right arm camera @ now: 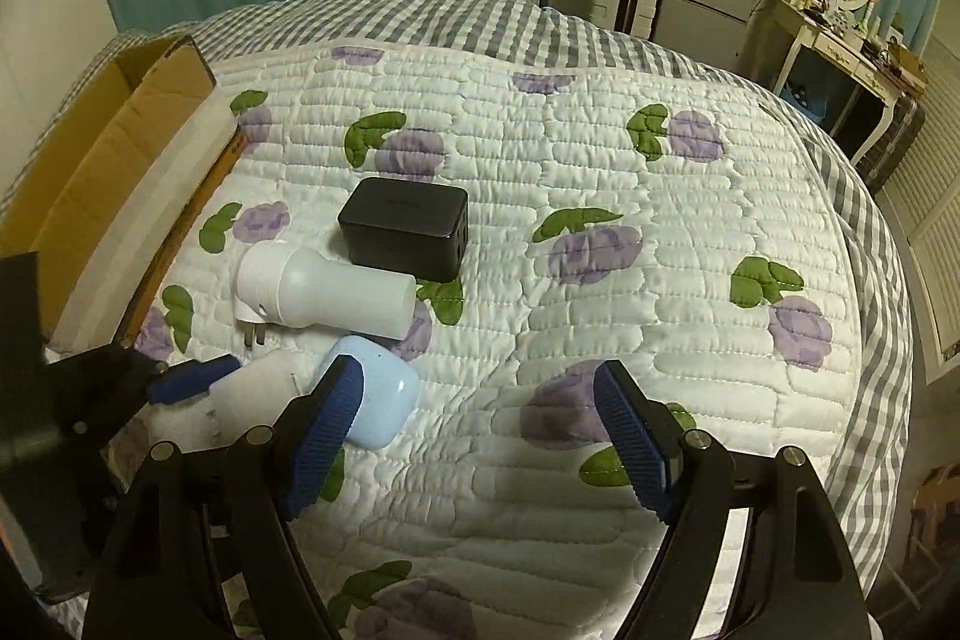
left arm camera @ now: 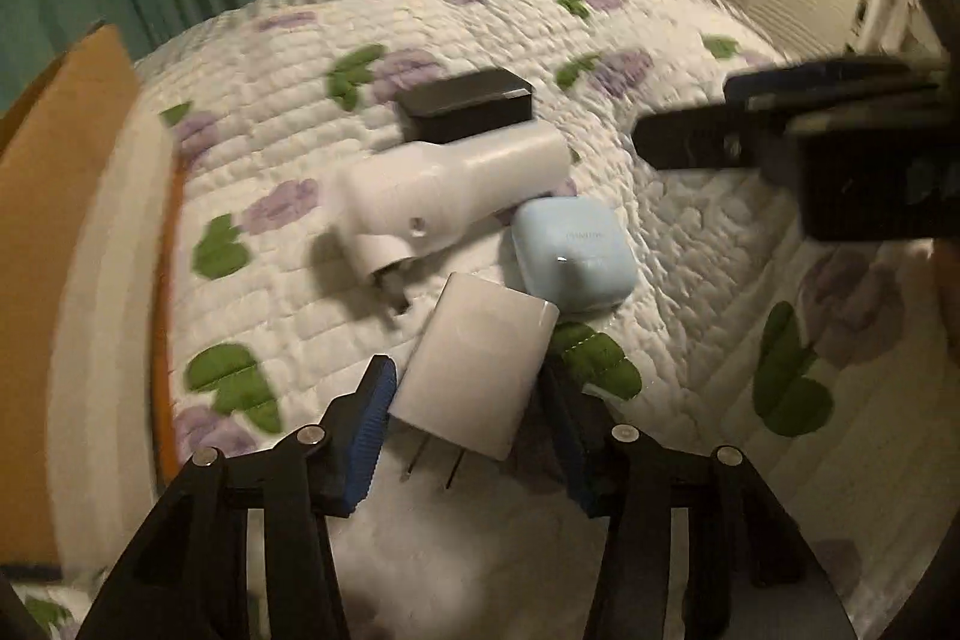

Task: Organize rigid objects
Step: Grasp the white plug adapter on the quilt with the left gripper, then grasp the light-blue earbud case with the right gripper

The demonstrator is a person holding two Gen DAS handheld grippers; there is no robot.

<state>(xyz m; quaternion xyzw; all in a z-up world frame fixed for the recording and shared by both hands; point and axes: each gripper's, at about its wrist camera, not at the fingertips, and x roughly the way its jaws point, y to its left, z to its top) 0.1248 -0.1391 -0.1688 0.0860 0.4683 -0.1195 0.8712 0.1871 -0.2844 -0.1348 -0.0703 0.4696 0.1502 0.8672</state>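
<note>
White wall charger [left arm camera: 474,370] lies flat on the quilted bedspread [left arm camera: 690,244], 2 prongs pointing back toward the left gripper [left arm camera: 465,418]; its long axis runs roughly along the gripper's pointing line, tilted slightly to the right at the far end; body sits between the 2 blue-padded fingers, near end flanked by both; left pad [left arm camera: 372,424] appears at or just off the charger's side, right pad largely hidden behind the charger's corner, so contact cannot be confirmed; jaws partly spread, bracketing the charger, not judged to be pinching it; left hand clearly the nearer one. Right gripper [right arm camera: 480,436] spread wide with nothing between its pads, hovering over bare quilt; the light-blue earbud case [right arm camera: 384,400] sits just beside its left finger, outside the gap. Outward: earbud case touches the charger's far right corner; white plug-in device with cylindrical body [left arm camera: 444,196] lies crosswise beyond it, prongs down-left; black power adapter block [left arm camera: 468,103] just behind that, touching or nearly so. Open cardboard box [right arm camera: 114,160] stands at the bed's left edge, well apart from the cluster; judged the likely destination. Judgement: next move calls for closing across the charger's short width, then lifting leftward; risk is nudging the earbud case.
</note>
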